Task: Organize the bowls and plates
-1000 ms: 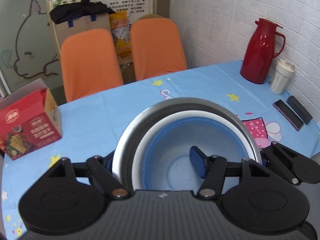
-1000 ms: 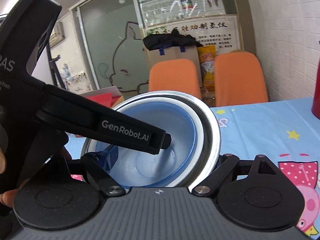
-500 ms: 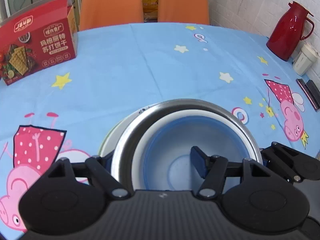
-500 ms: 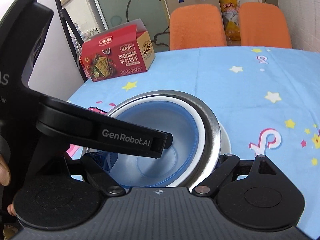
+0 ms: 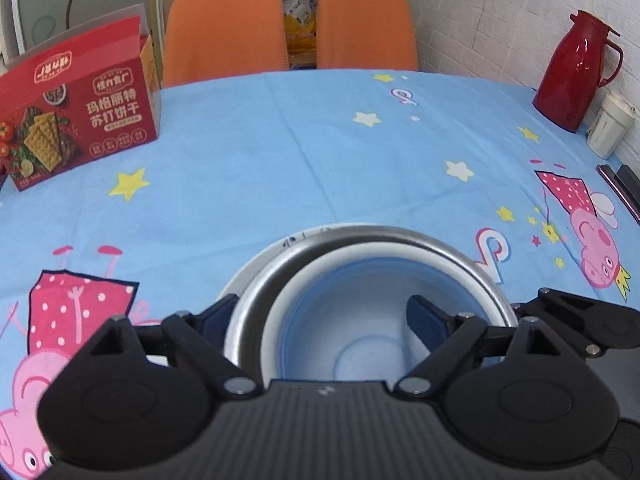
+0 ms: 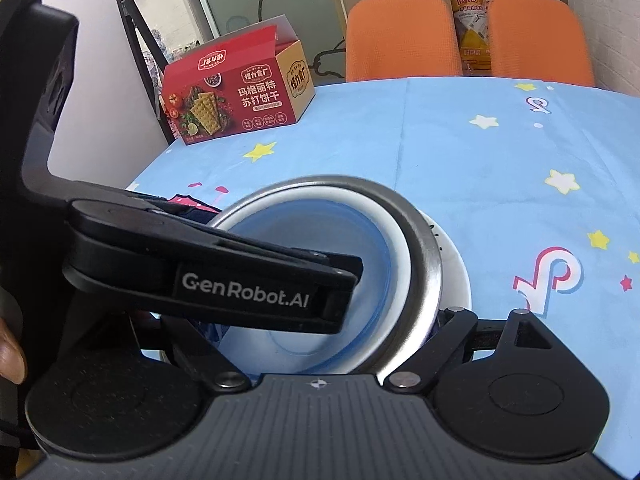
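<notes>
A steel bowl point(image 5: 280, 276) holds a blue bowl with a white rim point(image 5: 360, 308) nested inside it. The stack sits over a white plate point(image 5: 256, 268) on the blue tablecloth. My left gripper point(image 5: 320, 316) is shut on the stack's near wall, one finger outside the steel bowl, the other inside the blue bowl. In the right wrist view the steel bowl point(image 6: 424, 248), blue bowl point(image 6: 372, 256) and white plate point(image 6: 456, 272) show again. My right gripper point(image 6: 320, 320) grips the stack's other side. The left gripper's body crosses that view and hides its left finger.
A red cracker box point(image 5: 80, 120) stands at the far left. A red thermos point(image 5: 572, 76), a white cup point(image 5: 608, 128) and dark phones point(image 5: 620, 188) are at the far right. Two orange chairs point(image 5: 224, 28) stand behind the table point(image 5: 320, 152).
Both grippers have lowered the bowl stack towards the table. A white plate has come into view beneath it, and the stack now sits lower over the plate.
</notes>
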Demonstrator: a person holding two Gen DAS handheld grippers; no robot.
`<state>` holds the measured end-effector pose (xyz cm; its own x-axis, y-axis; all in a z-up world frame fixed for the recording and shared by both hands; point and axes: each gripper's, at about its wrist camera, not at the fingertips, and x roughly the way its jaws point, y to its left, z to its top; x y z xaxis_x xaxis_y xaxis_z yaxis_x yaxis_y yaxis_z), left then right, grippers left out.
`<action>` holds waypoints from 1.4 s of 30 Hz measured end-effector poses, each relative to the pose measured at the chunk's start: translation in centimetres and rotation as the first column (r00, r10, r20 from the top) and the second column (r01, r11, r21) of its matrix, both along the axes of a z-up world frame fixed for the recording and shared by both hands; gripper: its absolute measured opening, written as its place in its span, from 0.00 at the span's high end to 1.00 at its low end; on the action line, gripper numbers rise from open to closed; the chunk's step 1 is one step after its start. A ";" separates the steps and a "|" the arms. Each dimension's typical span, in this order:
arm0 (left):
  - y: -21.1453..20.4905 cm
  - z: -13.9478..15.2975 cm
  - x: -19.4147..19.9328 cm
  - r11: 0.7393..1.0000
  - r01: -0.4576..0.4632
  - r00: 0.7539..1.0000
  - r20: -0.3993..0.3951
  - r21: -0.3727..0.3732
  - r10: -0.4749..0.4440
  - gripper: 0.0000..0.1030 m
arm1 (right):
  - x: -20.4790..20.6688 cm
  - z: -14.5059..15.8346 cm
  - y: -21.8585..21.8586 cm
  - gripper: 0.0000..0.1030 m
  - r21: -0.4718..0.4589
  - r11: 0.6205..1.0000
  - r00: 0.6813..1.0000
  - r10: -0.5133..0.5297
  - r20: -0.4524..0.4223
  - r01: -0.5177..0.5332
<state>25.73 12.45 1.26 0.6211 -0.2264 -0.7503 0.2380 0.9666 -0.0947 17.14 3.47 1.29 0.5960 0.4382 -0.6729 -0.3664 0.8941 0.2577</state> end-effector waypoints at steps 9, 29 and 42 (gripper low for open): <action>1.2 3.9 -2.3 0.993 -0.114 0.981 0.153 -0.037 0.118 0.05 | -1.5 2.2 -1.7 0.27 -0.025 0.996 0.991 -0.079 0.105 0.082; -4.7 1.4 -18.7 0.946 -0.316 0.908 0.269 -0.069 0.323 0.03 | -14.0 1.4 -12.2 0.27 0.110 0.920 0.884 -0.392 0.255 0.376; -7.6 -1.0 -26.6 0.963 -0.269 0.916 0.307 -0.015 0.260 0.03 | -21.8 0.4 -13.8 0.26 0.179 0.914 0.866 -0.402 0.297 0.363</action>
<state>-0.89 4.89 0.30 0.8540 -0.0051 -0.5202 -0.0135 0.9994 -0.0319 -4.66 -10.38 1.65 0.9064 0.1926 -0.3760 -0.0811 0.9528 0.2926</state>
